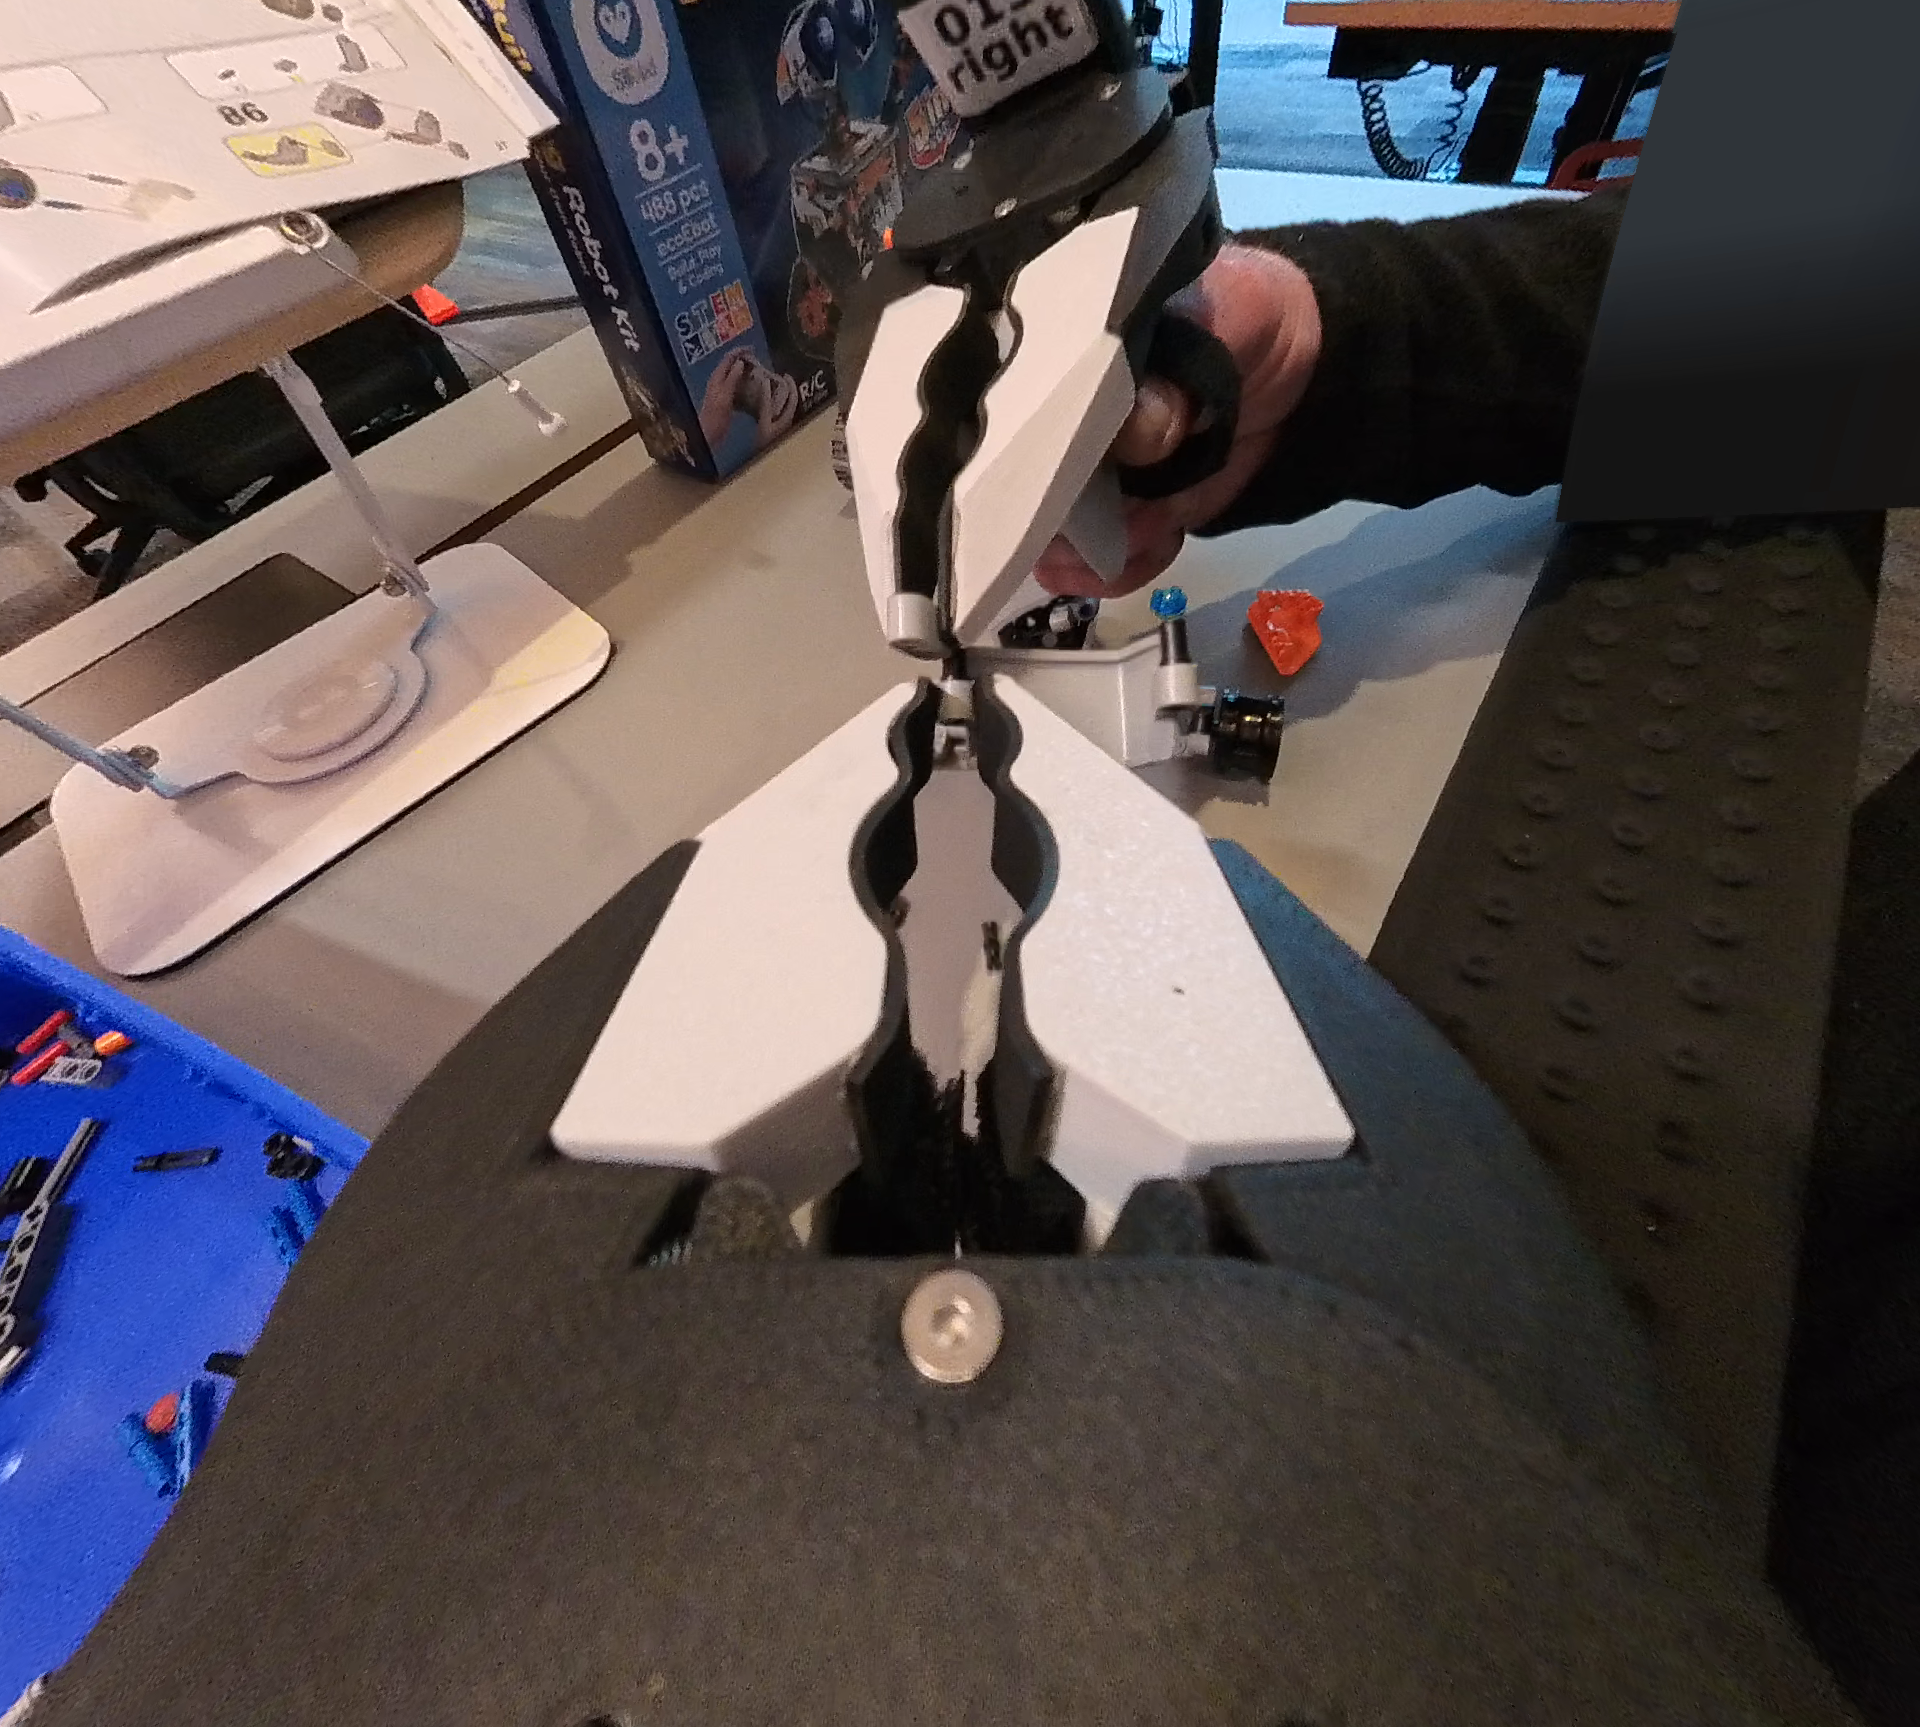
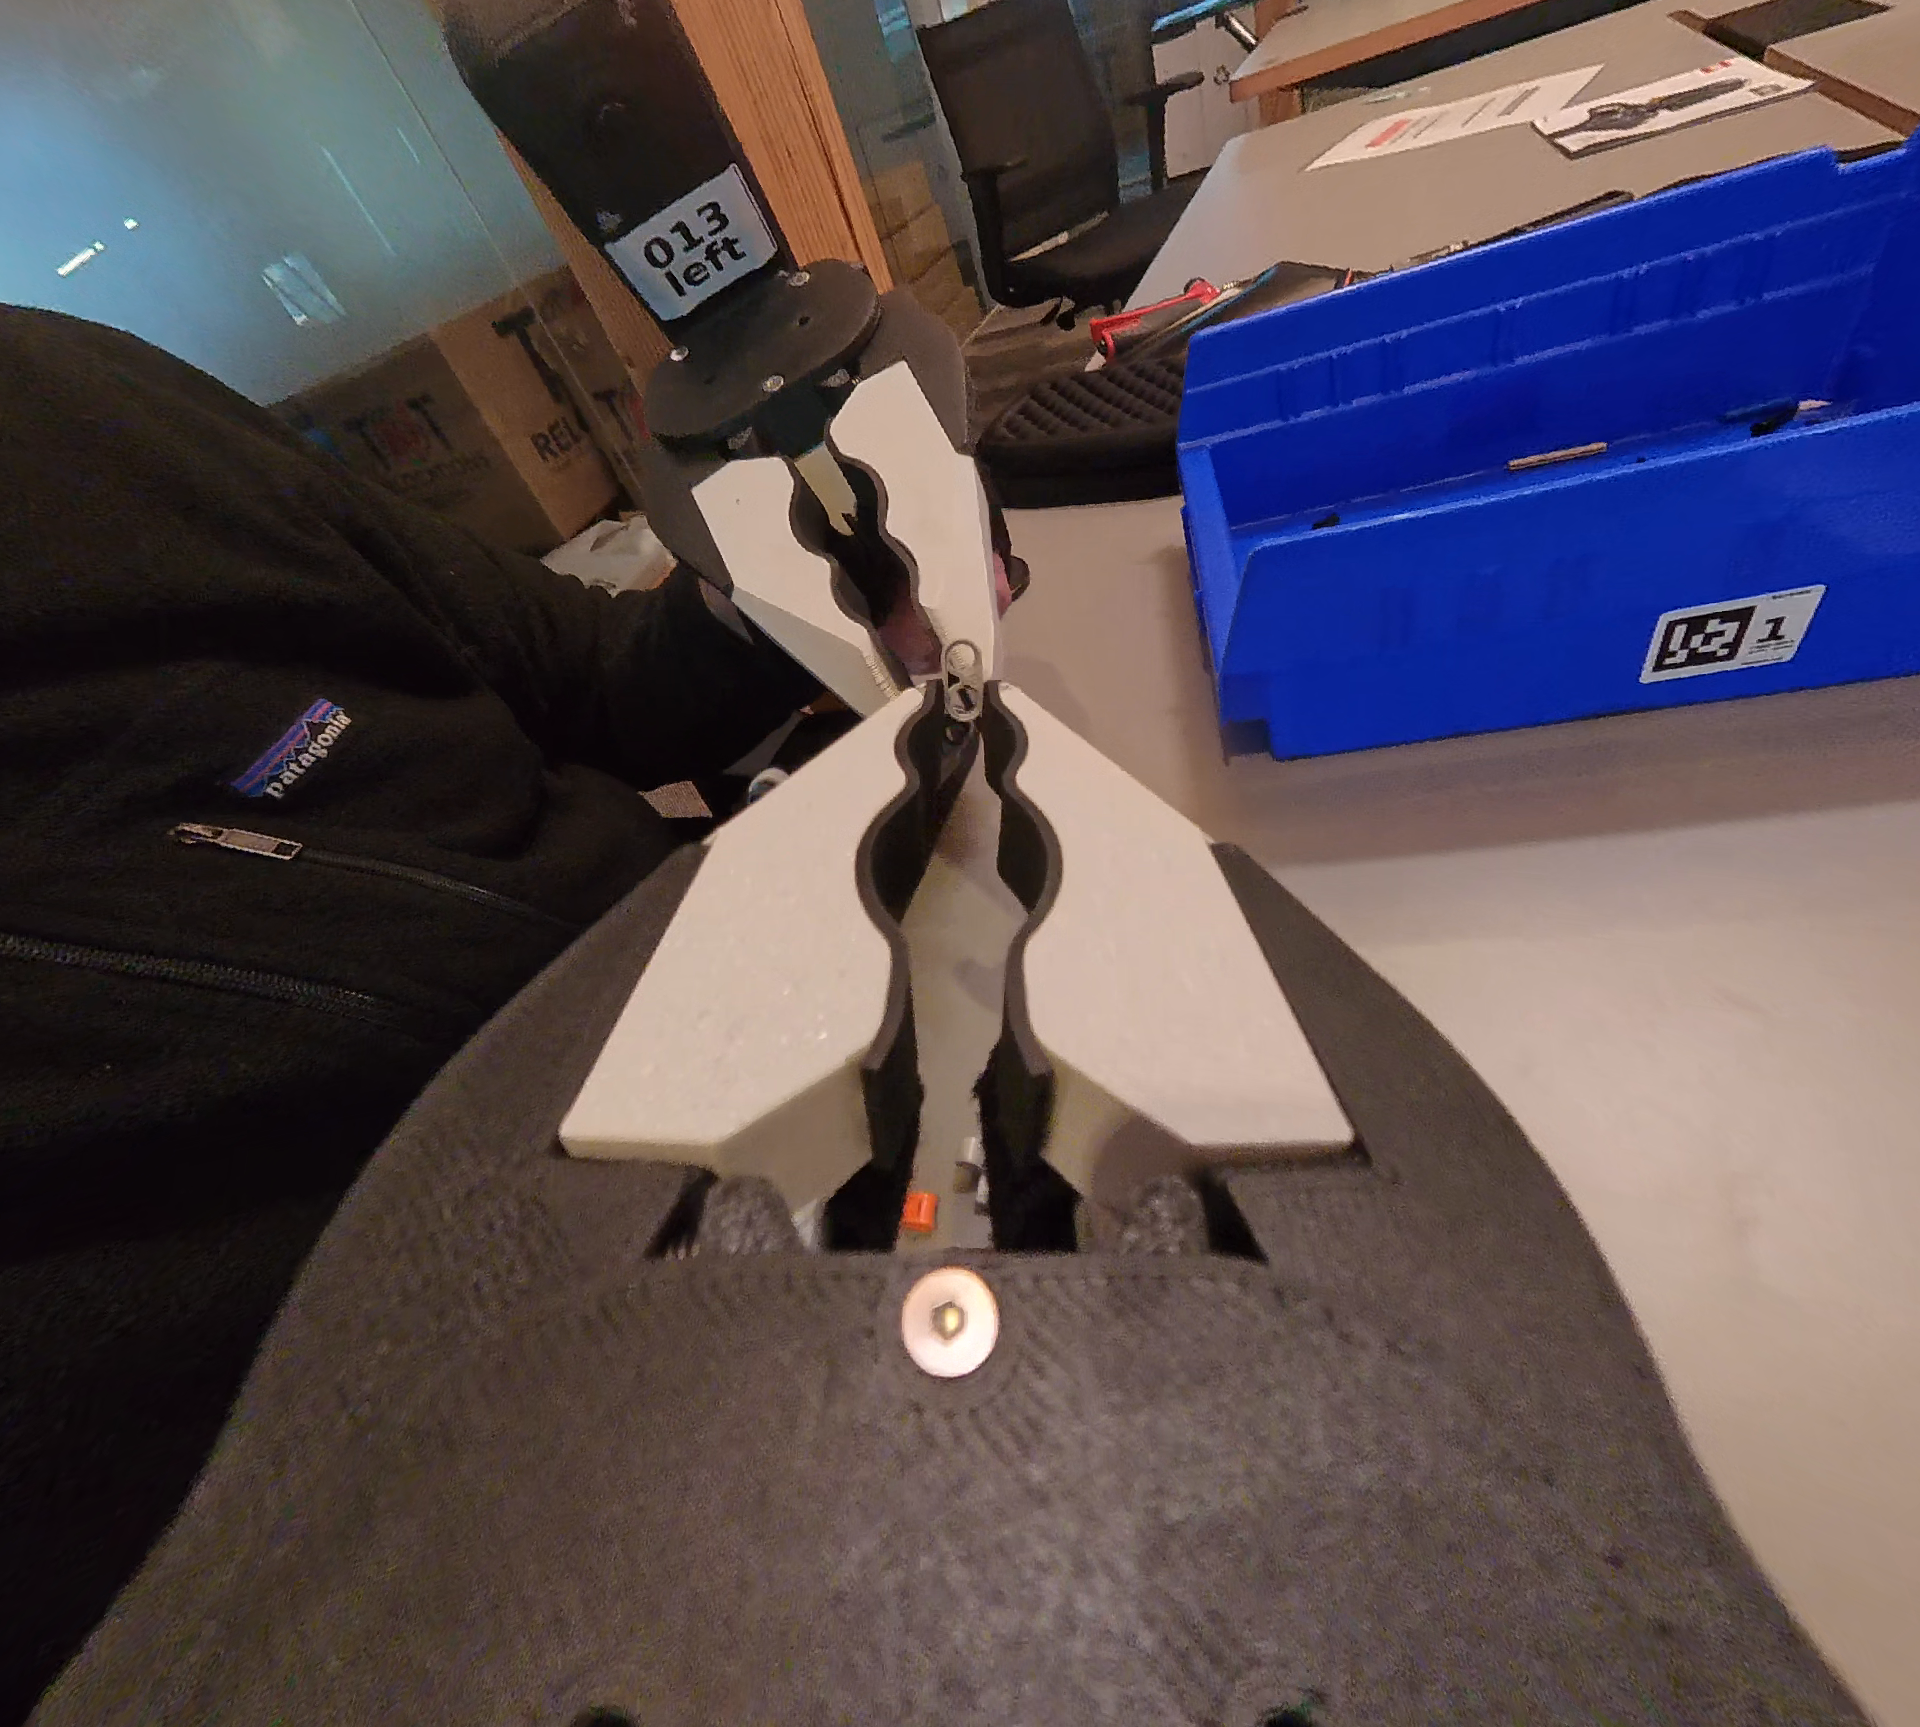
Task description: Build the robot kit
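My left gripper (image 1: 951,703) is shut on a small grey connector piece (image 1: 951,732), held above the grey table (image 1: 727,638). My right gripper (image 1: 935,638) comes down from above and meets it tip to tip, shut on a thin black pin (image 1: 951,654); a small grey bush (image 1: 909,623) sits at its tip. In the right wrist view, the right gripper (image 2: 961,698) grips the black pin (image 2: 948,758), whose end meets the grey connector (image 2: 961,664) in the left gripper (image 2: 940,659).
A white part-built model (image 1: 1112,701) with a black wheel (image 1: 1247,732) lies just behind the tips, beside an orange piece (image 1: 1288,628). An instruction booklet (image 1: 208,15) stands on a white stand (image 1: 312,742). There is also a kit box (image 1: 675,171), a blue parts bin (image 2: 1558,534) and a black foam mat (image 1: 1662,794). My two grippers' fingertips are within a few centimetres of each other.
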`<state>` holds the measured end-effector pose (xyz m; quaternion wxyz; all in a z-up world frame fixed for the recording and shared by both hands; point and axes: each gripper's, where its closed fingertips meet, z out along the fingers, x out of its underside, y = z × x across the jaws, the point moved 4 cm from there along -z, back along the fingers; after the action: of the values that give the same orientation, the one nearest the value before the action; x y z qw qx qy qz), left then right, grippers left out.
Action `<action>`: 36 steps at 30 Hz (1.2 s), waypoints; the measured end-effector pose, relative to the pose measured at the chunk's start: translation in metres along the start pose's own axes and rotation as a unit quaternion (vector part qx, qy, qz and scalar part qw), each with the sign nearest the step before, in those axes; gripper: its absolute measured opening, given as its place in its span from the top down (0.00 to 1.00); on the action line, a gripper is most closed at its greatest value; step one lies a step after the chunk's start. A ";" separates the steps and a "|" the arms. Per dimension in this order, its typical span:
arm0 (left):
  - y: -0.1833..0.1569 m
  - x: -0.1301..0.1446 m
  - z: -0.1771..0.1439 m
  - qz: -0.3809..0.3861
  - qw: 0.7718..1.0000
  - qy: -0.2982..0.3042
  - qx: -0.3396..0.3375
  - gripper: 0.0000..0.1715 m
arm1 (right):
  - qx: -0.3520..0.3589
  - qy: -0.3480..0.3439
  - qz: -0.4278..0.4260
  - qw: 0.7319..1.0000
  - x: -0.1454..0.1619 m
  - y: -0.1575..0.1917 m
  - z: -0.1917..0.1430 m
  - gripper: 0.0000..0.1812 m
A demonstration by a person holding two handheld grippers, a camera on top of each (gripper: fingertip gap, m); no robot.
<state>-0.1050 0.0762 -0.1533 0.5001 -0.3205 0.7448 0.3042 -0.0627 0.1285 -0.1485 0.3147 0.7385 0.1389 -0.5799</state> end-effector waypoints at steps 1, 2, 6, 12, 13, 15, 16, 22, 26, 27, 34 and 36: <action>-0.001 -0.002 0.000 -0.001 1.000 -0.006 0.002 0.97 | -0.002 -0.004 0.002 1.000 0.000 0.000 0.000 0.98; -0.001 -0.003 -0.001 -0.004 1.000 -0.012 0.003 0.97 | -0.005 -0.009 0.005 1.000 -0.001 0.000 0.000 0.98; 0.000 -0.008 0.000 -0.009 1.000 -0.022 0.006 0.97 | -0.020 -0.033 0.018 0.999 -0.003 0.000 -0.002 0.98; 0.000 -0.010 0.000 -0.021 0.999 -0.034 0.017 0.97 | -0.026 -0.046 0.019 0.998 -0.006 0.001 -0.003 0.98; 0.001 -0.010 -0.001 -0.023 0.999 -0.038 0.018 0.97 | -0.024 -0.046 0.015 0.999 -0.006 0.001 -0.003 0.98; 0.000 -0.010 -0.001 -0.024 0.998 -0.045 0.023 0.97 | -0.020 -0.044 0.003 0.999 -0.007 0.003 -0.004 0.98; 0.000 -0.011 -0.001 -0.021 0.998 -0.048 0.022 0.97 | -0.015 -0.042 -0.004 0.999 -0.008 0.003 -0.004 0.98; 0.002 -0.011 -0.001 -0.031 0.998 -0.049 0.028 0.97 | -0.019 -0.056 -0.006 0.998 -0.012 0.004 -0.009 0.98; 0.003 -0.011 -0.001 -0.037 0.998 -0.048 0.030 0.97 | -0.025 -0.054 0.005 0.998 -0.011 0.003 -0.009 0.98; 0.002 -0.011 -0.001 -0.038 0.998 -0.047 0.030 0.97 | -0.026 -0.054 0.007 0.998 -0.011 0.003 -0.008 0.98; 0.002 -0.012 0.000 -0.040 0.997 -0.051 0.034 0.97 | -0.028 -0.053 0.011 0.998 -0.010 0.003 -0.008 0.98; 0.001 -0.012 0.000 -0.039 0.997 -0.051 0.033 0.97 | -0.029 -0.053 0.011 0.998 -0.011 0.003 -0.009 0.98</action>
<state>-0.1024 0.0792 -0.1416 0.5591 -0.3169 0.7150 0.2751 -0.0575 0.1335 -0.1366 0.3490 0.6987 0.1308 -0.6106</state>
